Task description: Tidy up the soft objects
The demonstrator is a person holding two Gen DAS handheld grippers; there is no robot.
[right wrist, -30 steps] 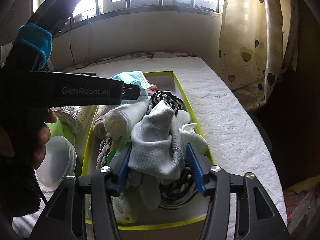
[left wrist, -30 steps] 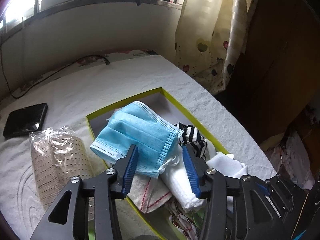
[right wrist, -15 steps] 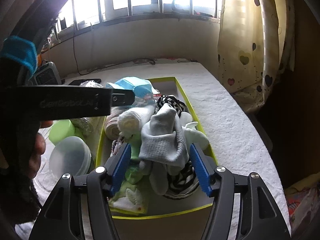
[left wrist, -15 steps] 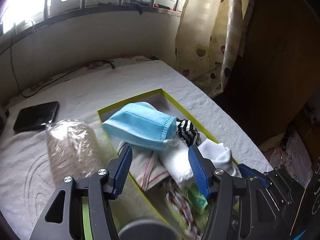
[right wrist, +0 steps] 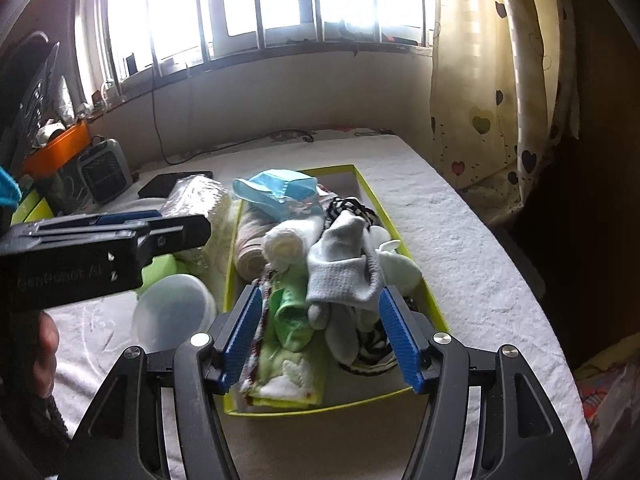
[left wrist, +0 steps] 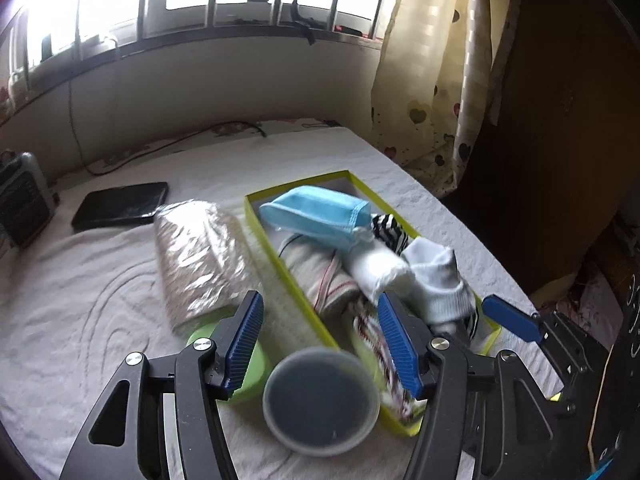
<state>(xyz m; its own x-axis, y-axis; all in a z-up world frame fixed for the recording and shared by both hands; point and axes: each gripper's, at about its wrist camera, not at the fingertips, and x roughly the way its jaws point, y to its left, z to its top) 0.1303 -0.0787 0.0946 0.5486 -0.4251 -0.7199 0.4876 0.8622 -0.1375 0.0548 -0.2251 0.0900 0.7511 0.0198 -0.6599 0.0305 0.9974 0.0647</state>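
A yellow-green box (left wrist: 304, 292) on the white bed holds several soft things: a blue face mask (left wrist: 316, 216) at its far end, a rolled white cloth (left wrist: 376, 264), a striped sock (left wrist: 388, 232) and a white sock (right wrist: 344, 268) on top of the pile. My left gripper (left wrist: 320, 344) is open and holds nothing. It hangs left of the box over a round clear tub (left wrist: 320, 400). My right gripper (right wrist: 320, 336) is open above the near end of the box. The white sock lies in the pile between its fingers and is not squeezed. The left gripper (right wrist: 176, 228) shows side-on in the right wrist view.
A plastic-wrapped beige pack (left wrist: 200, 260) and a green lid (left wrist: 252, 364) lie left of the box. A black flat device (left wrist: 120, 204) and a small heater (right wrist: 104, 172) sit farther left. A wall and window lie beyond the bed, a curtain (right wrist: 480, 100) hangs right, and a hand (right wrist: 44, 344) grips the left handle.
My left gripper has drawn back and leftward from the blue mask, its jaws wider; the mask stays in the box. My right gripper has backed off slightly from the white sock.
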